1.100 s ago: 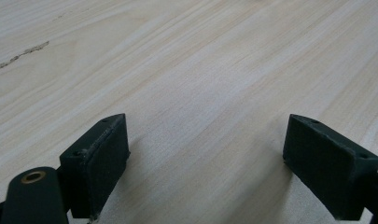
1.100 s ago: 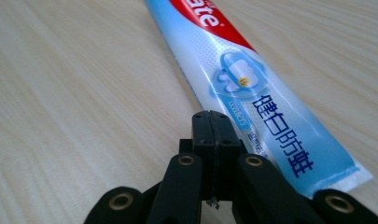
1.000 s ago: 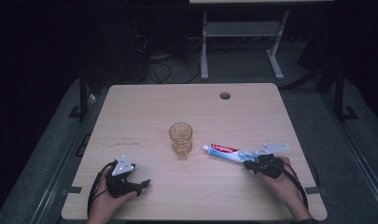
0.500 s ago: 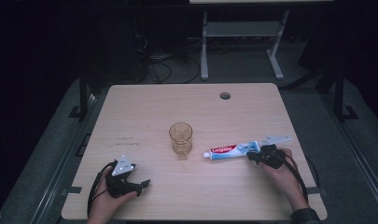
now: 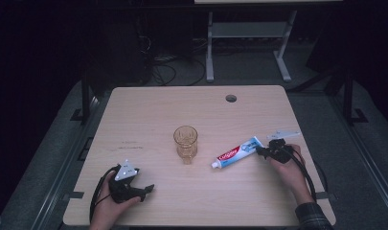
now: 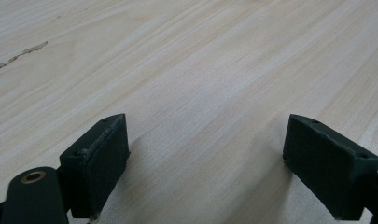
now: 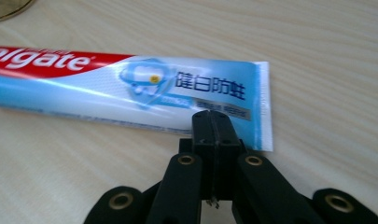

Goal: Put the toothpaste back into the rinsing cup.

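The toothpaste tube (image 5: pixel 234 152) had swung its cap toward the near edge, pinched at its crimp by the right gripper (image 5: pixel 263 151). The left gripper (image 5: pixel 146 189) rested spread on bare table (image 5: pixel 148 115), well apart from the glass (image 5: pixel 185 143).

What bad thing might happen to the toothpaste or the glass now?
The right tool pinches only the flat tail edge of the toothpaste tube, so the tube might slip out or droop if lifted. Its cap end lies close to the amber glass, which stands upright, so a swing toward it could knock the glass over. The left tool is open and holds nothing.
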`<move>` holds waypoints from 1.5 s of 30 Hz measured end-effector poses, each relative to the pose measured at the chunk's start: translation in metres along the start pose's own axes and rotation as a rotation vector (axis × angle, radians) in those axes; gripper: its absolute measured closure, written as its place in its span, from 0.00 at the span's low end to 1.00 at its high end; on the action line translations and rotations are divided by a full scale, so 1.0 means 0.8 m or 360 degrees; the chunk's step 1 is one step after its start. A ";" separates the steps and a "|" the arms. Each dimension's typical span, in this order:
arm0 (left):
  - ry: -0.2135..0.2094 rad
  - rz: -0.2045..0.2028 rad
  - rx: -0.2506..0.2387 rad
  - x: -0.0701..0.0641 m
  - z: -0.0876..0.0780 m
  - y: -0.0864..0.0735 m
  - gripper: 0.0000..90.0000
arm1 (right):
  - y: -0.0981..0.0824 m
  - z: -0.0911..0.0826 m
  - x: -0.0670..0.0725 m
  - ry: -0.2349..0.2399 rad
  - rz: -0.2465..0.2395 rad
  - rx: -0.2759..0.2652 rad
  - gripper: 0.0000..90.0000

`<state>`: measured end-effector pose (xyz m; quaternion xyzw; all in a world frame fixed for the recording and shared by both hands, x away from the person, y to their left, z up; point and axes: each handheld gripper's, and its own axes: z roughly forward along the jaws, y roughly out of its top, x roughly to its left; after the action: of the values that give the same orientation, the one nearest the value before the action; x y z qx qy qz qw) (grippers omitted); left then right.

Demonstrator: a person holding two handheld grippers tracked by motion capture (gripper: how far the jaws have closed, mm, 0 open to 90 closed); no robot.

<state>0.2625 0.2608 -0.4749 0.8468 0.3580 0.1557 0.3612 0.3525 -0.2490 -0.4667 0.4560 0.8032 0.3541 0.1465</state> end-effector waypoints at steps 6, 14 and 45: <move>0.0000 0.0000 0.0000 0.000 0.000 0.000 0.15 | 0.002 0.009 -0.011 -0.0010 0.0048 -0.0013 1.00; -0.0001 0.0000 0.0000 0.000 0.000 0.000 0.15 | 0.015 -0.003 0.001 0.0026 0.0022 -0.0071 1.00; -0.0005 0.0004 -0.0001 -0.001 0.000 0.000 0.15 | 0.067 0.037 0.122 0.0393 -0.0193 -0.0059 1.00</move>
<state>0.2618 0.2609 -0.4749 0.8474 0.3562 0.1551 0.3618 0.3500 -0.1369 -0.4411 0.3568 0.8345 0.4130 0.0760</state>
